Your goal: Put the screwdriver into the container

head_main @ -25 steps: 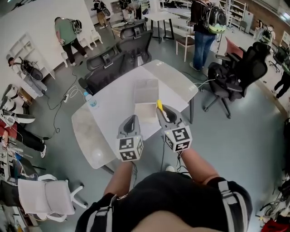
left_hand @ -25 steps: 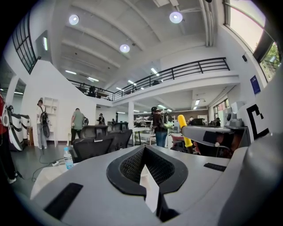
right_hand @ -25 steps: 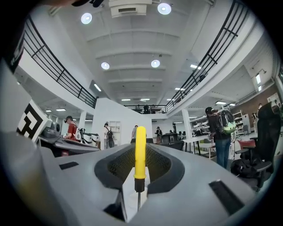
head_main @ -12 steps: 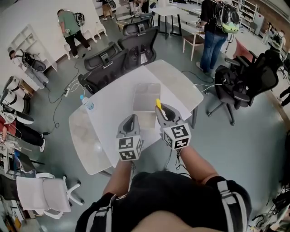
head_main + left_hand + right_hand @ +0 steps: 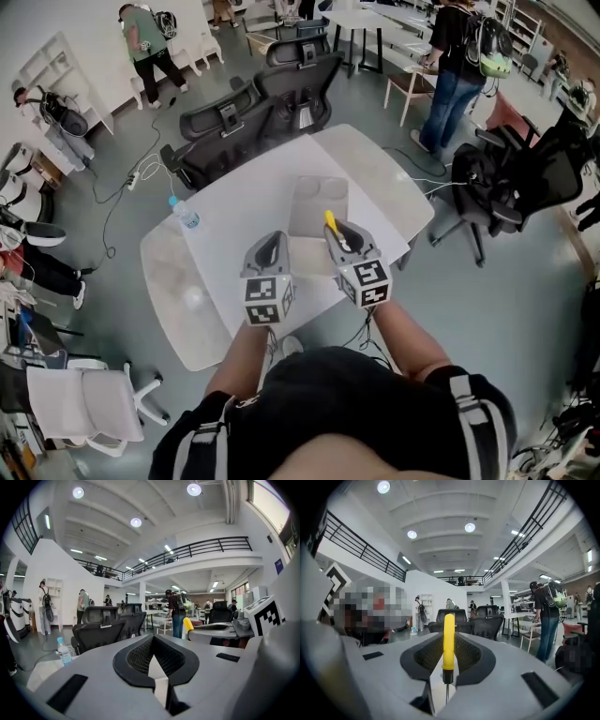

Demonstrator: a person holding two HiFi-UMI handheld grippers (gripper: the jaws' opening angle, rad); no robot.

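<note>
A yellow-handled screwdriver stands between the jaws of my right gripper, which is shut on its thin metal shaft, handle pointing forward. In the head view the right gripper hovers over the near right part of the white table, and the screwdriver's handle reaches the near edge of the clear plastic container. My left gripper hangs beside it on the left, shut and holding nothing. From the left gripper the yellow handle shows to the right.
A water bottle stands at the table's far left edge. Black office chairs crowd the far side, another chair sits to the right. A person stands beyond the table. A white chair is at the near left.
The head camera has shifted, so the table and container sit a little further right in view. Both grippers hold nearly the same pose, the right one still shut on the screwdriver.
</note>
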